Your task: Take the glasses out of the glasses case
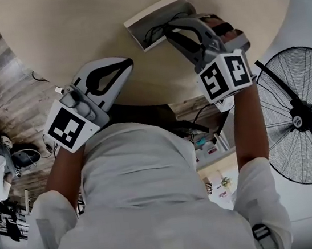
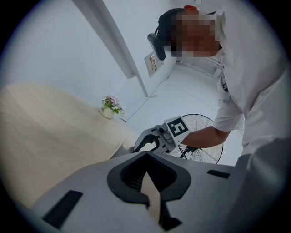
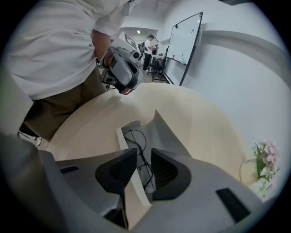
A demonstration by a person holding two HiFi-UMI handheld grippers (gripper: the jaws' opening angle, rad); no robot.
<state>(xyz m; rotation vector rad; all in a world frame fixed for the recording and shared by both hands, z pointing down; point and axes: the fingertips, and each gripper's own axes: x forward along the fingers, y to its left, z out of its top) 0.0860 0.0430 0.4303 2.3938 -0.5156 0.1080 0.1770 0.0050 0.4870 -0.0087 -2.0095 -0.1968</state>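
Note:
An open white glasses case [image 1: 152,13] lies on the round beige table [image 1: 72,23], toward its right side. Thin black wire glasses [image 1: 156,32] rest inside it. My right gripper [image 1: 168,27] reaches into the case. In the right gripper view [image 3: 144,152] its jaws stand close together, with the glasses' wire [image 3: 143,162] and the edge of the case wall [image 3: 129,159] between them. My left gripper [image 1: 130,61] hovers over the table's near edge, left of the case, shut on nothing. It also shows in its own view [image 2: 146,157].
A standing fan [image 1: 301,115] is on the floor to my right. A small pot of flowers [image 2: 110,107] stands at the table's far edge. A whiteboard [image 3: 184,38] leans on the wall. A bag and cables [image 1: 0,160] lie on the floor to my left.

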